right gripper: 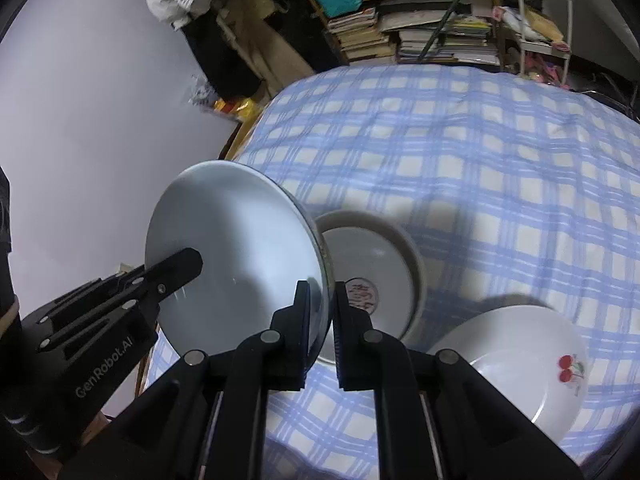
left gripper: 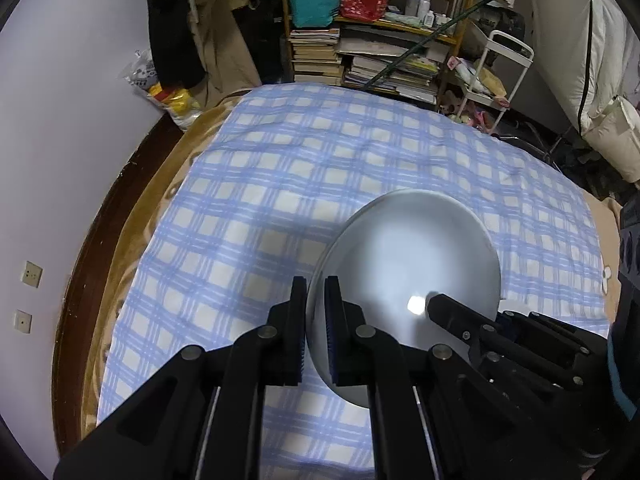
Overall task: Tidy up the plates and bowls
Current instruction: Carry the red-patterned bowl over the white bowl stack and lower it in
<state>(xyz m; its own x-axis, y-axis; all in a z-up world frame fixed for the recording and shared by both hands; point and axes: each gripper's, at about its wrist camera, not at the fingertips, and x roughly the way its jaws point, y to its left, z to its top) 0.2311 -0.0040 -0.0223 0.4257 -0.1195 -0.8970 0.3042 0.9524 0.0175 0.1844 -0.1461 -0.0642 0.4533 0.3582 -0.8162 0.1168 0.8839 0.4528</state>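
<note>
A plain white plate hangs tilted above the blue checked cloth, held by both grippers at opposite rims. My left gripper is shut on its near edge, and the same gripper reaches over the plate's left side in the right wrist view. My right gripper is shut on the plate at its right rim; one of its fingers lies on the plate's face. Below, on the cloth, lie a grey-rimmed plate with a red mark and a white plate with a cherry print.
The blue checked cloth covers a bed with a brown edge along the pale wall. Behind it stand a shelf of stacked books, hanging clothes and a white trolley.
</note>
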